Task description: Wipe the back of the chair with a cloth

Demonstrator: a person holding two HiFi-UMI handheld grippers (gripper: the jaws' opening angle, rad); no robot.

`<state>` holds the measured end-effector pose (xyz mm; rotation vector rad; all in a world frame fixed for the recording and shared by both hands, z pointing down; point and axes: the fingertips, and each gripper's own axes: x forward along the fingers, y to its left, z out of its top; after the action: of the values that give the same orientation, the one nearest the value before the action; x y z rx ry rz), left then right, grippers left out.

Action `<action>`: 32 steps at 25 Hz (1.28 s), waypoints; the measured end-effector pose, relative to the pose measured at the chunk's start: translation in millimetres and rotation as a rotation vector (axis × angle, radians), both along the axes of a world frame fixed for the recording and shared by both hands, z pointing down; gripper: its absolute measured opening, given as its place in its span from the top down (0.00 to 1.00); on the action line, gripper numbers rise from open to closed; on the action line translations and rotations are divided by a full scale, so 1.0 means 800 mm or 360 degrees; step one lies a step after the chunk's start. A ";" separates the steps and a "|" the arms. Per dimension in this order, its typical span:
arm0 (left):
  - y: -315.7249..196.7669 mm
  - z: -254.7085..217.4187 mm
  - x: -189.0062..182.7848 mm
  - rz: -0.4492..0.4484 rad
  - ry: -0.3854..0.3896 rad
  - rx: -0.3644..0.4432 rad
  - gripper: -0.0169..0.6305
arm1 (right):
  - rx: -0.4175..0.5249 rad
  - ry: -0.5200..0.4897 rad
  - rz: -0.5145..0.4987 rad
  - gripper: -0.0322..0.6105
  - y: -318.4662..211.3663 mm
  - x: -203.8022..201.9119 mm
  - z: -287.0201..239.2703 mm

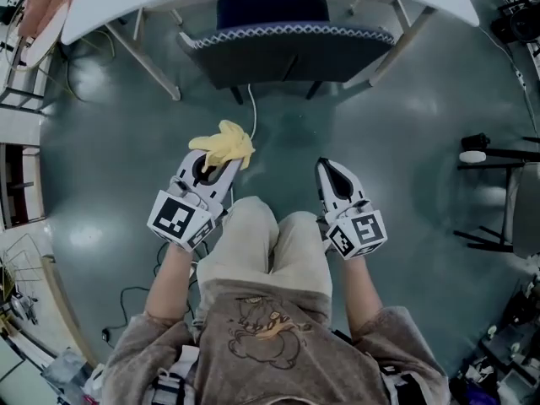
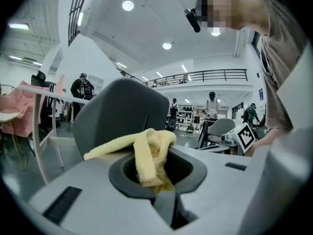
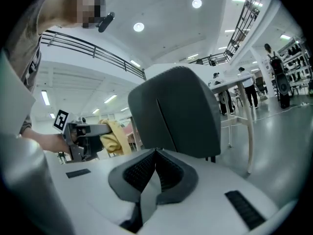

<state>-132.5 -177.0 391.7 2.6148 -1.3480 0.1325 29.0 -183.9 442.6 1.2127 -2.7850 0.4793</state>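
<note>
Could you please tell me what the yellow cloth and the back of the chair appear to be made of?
Yellow cloth: probably terry or microfibre, matte. It looks fuzzy and folds limply where the left gripper pinches it.
Chair back: likely a moulded plastic shell, dark grey, with a smooth, dull surface and one straight seam. A fabric covering cannot be ruled out.

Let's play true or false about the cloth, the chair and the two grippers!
1. The left gripper holds the yellow cloth. True.
2. The right gripper holds a cloth too. False: it is empty, with its jaws together.
3. The cloth is touching the chair. False: bare floor shows between them.
4. The chair is pushed in at a white table. True.
</note>
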 end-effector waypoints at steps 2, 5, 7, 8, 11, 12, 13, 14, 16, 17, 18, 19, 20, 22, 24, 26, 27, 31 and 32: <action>-0.001 -0.062 -0.009 -0.0003 -0.0010 -0.0018 0.87 | -0.0005 0.0008 -0.0030 0.92 -0.001 -0.011 -0.065; 0.000 -0.162 -0.024 -0.0015 -0.0030 -0.0024 0.87 | -0.0022 0.0026 -0.0024 0.92 -0.001 -0.018 -0.164; -0.001 -0.231 -0.033 -0.0010 -0.0036 -0.0023 0.87 | -0.0043 0.0023 0.0009 0.92 -0.003 -0.020 -0.228; 0.000 -0.263 -0.038 -0.0005 -0.0036 -0.0029 0.87 | -0.0053 0.0018 0.0025 0.92 -0.003 -0.021 -0.260; 0.007 -0.346 -0.049 0.0027 -0.0048 -0.0036 0.87 | -0.0058 0.0015 0.0062 0.92 0.004 -0.027 -0.347; 0.011 -0.368 -0.051 0.0036 -0.0060 -0.0033 0.87 | -0.0056 0.0008 0.0073 0.92 0.008 -0.029 -0.372; 0.015 -0.387 -0.053 0.0041 -0.0071 -0.0031 0.87 | -0.0050 0.0001 0.0081 0.92 0.012 -0.030 -0.396; 0.018 -0.402 -0.054 0.0044 -0.0075 -0.0032 0.87 | -0.0040 -0.0002 0.0086 0.92 0.017 -0.032 -0.417; 0.025 -0.421 -0.052 0.0060 -0.0073 -0.0043 0.87 | -0.0019 -0.0003 0.0096 0.92 0.025 -0.033 -0.449; 0.028 -0.426 -0.049 0.0071 -0.0070 -0.0052 0.87 | -0.0012 -0.0005 0.0104 0.92 0.029 -0.030 -0.459; 0.030 -0.429 -0.043 0.0083 -0.0064 -0.0060 0.87 | -0.0006 -0.0006 0.0115 0.92 0.033 -0.026 -0.467; 0.031 -0.431 -0.034 0.0092 -0.0054 -0.0063 0.87 | 0.0001 -0.0004 0.0126 0.92 0.036 -0.019 -0.473; 0.031 -0.434 -0.025 0.0097 -0.0040 -0.0062 0.87 | 0.0008 0.0000 0.0136 0.92 0.038 -0.011 -0.477; 0.028 -0.439 -0.005 0.0091 -0.0012 -0.0057 0.87 | 0.0013 0.0001 0.0153 0.92 0.037 0.008 -0.482; 0.026 -0.444 0.011 0.0078 0.0009 -0.0055 0.87 | 0.0012 -0.0002 0.0165 0.92 0.036 0.026 -0.486; 0.024 -0.449 0.023 0.0067 0.0023 -0.0051 0.87 | 0.0019 -0.0001 0.0170 0.92 0.033 0.041 -0.491; 0.023 -0.453 0.028 0.0059 0.0030 -0.0045 0.87 | 0.0027 0.0003 0.0170 0.92 0.031 0.048 -0.494; 0.021 -0.467 0.042 -0.0015 0.0066 -0.0004 0.87 | 0.0052 0.0004 0.0171 0.92 0.020 0.068 -0.502; 0.021 -0.468 0.045 -0.0034 0.0071 0.0004 0.87 | 0.0058 0.0003 0.0167 0.92 0.018 0.072 -0.502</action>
<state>-96.7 -160.0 17.5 2.5888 -1.3617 0.0685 86.5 -169.8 40.8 1.3719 -2.7504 0.4357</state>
